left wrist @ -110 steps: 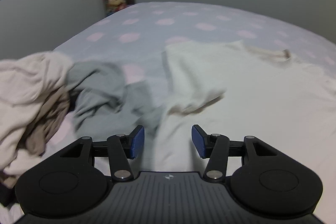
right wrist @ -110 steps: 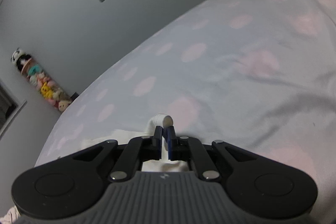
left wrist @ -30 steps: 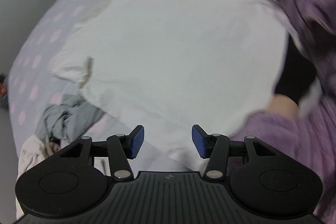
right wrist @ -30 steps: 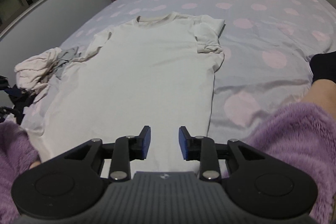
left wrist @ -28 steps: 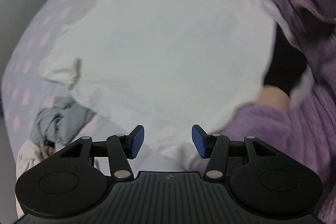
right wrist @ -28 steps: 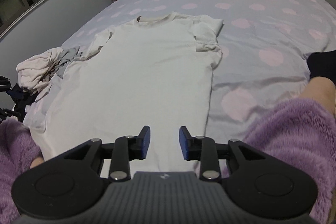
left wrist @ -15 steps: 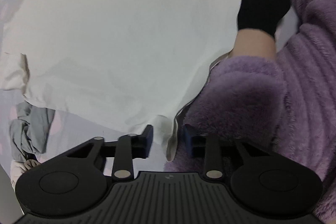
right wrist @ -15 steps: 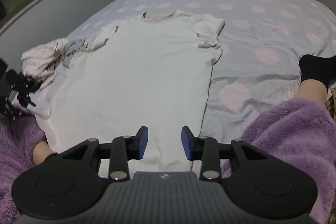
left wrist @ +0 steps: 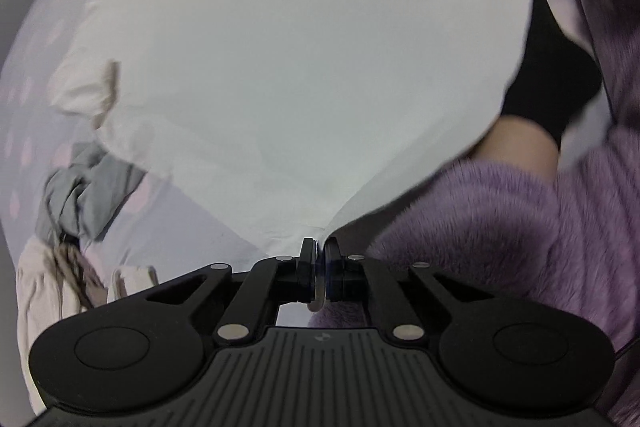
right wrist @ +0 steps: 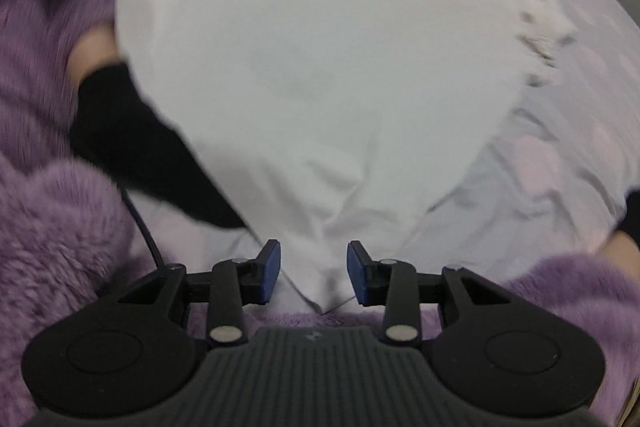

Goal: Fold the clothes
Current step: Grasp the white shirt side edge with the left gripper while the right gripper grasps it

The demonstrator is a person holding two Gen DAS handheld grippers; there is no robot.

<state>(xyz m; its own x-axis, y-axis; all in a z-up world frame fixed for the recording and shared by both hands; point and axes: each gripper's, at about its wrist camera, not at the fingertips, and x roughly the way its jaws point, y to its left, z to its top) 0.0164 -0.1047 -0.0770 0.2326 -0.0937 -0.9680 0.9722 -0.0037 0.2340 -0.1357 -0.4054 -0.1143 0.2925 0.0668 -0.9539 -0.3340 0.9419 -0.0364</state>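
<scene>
A white t-shirt [left wrist: 304,67] lies spread flat on the spotted bed, neck end far from me. My left gripper [left wrist: 320,251] is shut on the shirt's near hem corner, which is pulled up into a peak. In the right wrist view the same t-shirt [right wrist: 320,67] fills the frame. My right gripper [right wrist: 314,267] is open, its blue pads on either side of the other hem corner, which lies between them.
A grey garment [left wrist: 84,187] and a beige garment [left wrist: 44,283] lie heaped left of the shirt. My purple fleece legs [left wrist: 500,227] and black socks [left wrist: 552,83] border the hem. The lilac bedsheet with pink spots [right wrist: 540,163] lies to the right.
My left gripper has closed on the hem corner and lifted it slightly. My right gripper has dropped low over the other hem corner and stayed open.
</scene>
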